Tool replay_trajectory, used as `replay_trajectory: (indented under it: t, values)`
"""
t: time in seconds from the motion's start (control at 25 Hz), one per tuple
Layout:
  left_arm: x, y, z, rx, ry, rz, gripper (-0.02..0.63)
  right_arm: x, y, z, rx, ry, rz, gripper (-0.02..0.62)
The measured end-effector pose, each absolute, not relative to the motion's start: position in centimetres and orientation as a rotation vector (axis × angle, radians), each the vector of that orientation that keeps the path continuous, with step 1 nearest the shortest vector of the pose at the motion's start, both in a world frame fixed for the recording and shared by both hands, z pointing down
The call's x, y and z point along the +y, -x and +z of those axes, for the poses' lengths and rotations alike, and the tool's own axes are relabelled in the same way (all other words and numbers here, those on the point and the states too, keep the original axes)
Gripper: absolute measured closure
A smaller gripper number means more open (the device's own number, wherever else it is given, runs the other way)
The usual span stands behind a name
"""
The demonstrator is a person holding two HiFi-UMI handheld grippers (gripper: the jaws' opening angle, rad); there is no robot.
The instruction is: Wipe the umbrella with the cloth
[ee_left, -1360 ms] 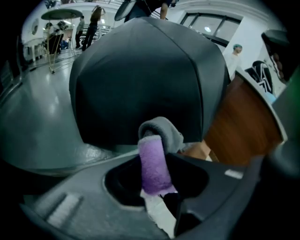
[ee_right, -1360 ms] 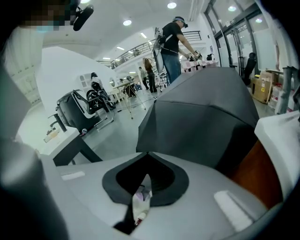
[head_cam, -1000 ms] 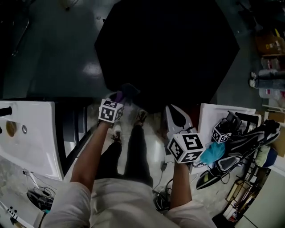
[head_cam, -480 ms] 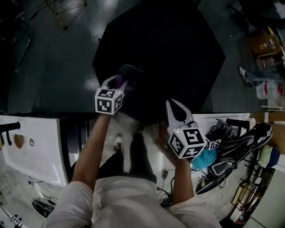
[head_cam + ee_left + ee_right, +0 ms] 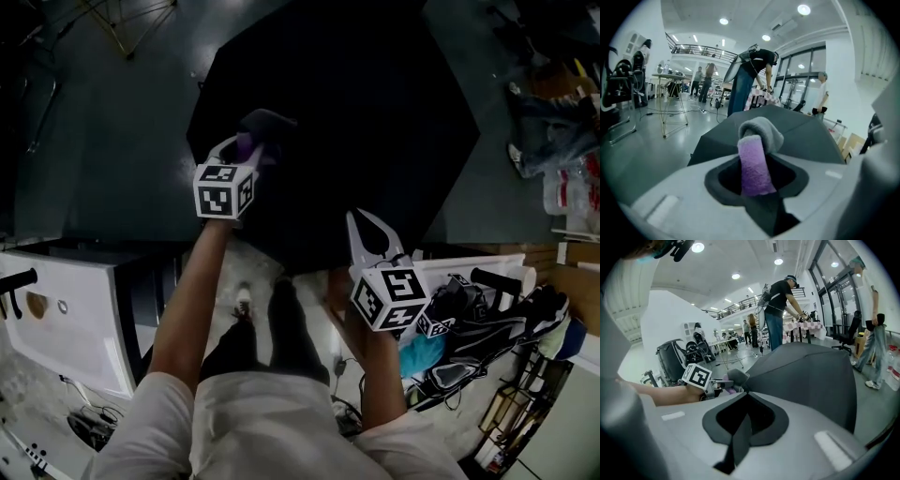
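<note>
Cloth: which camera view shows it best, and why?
Left gripper view: the cloth sits close and central, purple and grey, pinched by the left gripper. The head view shows only a dim lump; the right gripper view, a small distant bit.

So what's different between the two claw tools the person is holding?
The left gripper is clamped on a purple and grey cloth; the right gripper is shut on nothing. The left gripper reaches out over the black umbrella, while the right gripper sits further back, at the canopy's near edge. Both are white and point forward.
</note>
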State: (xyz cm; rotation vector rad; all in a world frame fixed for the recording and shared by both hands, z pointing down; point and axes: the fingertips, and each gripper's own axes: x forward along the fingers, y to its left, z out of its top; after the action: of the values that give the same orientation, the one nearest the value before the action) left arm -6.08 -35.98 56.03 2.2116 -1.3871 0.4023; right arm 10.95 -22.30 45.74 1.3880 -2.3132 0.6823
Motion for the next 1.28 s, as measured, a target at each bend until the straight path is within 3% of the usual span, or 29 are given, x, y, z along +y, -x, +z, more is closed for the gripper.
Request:
replay_trajectory:
  t: [0.52,1.28]
  values:
    - [-41.1,6.3,60.0,-1.572,-2.149,0.493,0.471,-26.3,-14.3,50.5,-2.320,-1.271,0.795,0.589]
    - [-30.0,0.7,62.9,-1.338,-2.294,0.654,0.471,-19.1,-14.6,51.6,-2.277,-1.431,0.837,0.591]
